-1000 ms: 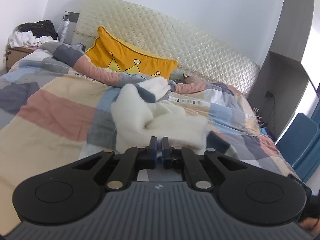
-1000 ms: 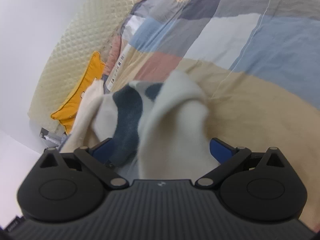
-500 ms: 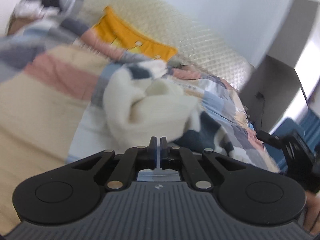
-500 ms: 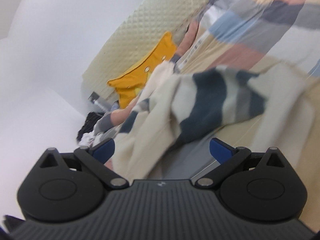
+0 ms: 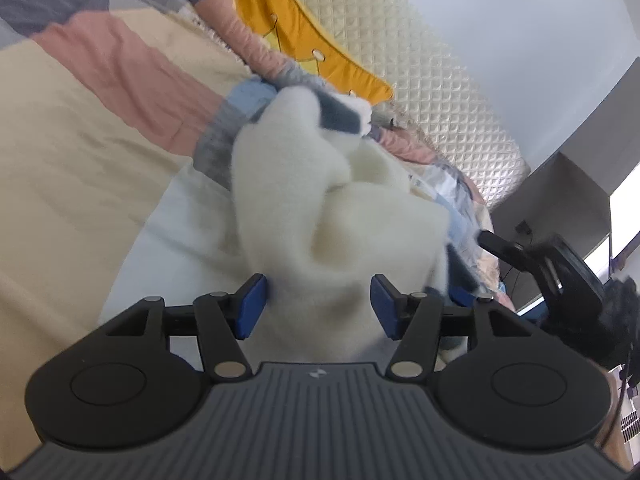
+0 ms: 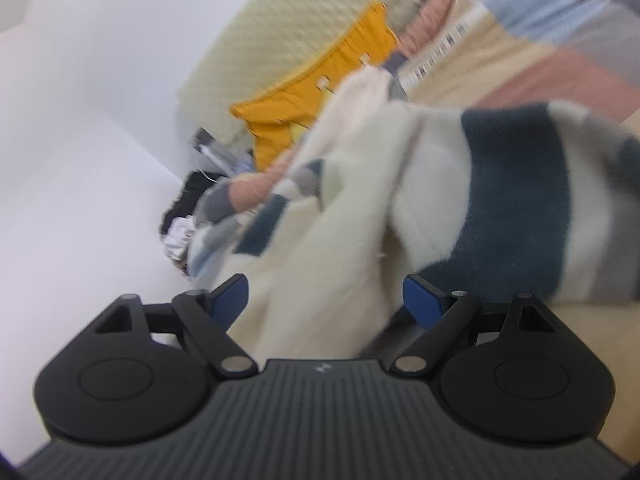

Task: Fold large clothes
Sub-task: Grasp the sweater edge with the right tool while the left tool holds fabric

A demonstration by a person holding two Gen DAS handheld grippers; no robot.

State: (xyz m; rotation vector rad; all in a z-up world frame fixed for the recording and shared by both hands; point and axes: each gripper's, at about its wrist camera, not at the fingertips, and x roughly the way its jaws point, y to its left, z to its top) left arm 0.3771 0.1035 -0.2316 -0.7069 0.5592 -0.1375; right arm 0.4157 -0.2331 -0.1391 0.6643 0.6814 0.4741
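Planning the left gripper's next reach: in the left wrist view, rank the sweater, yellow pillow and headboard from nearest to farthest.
1. Sweater: between the left gripper's open jaws.
2. Yellow pillow: beyond it, upper middle.
3. Headboard: behind the pillow, by the wall.

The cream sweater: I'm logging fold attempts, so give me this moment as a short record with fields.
garment: cream sweater with navy and grey stripes, bunched, not flat
surface: patchwork quilt on a bed
left gripper: jaws apart, just been opening; sweater between them, pads not pressing
right gripper: jaws apart, just been closing; cream fabric between them, no grip seen
background: yellow cushion against quilted headboard
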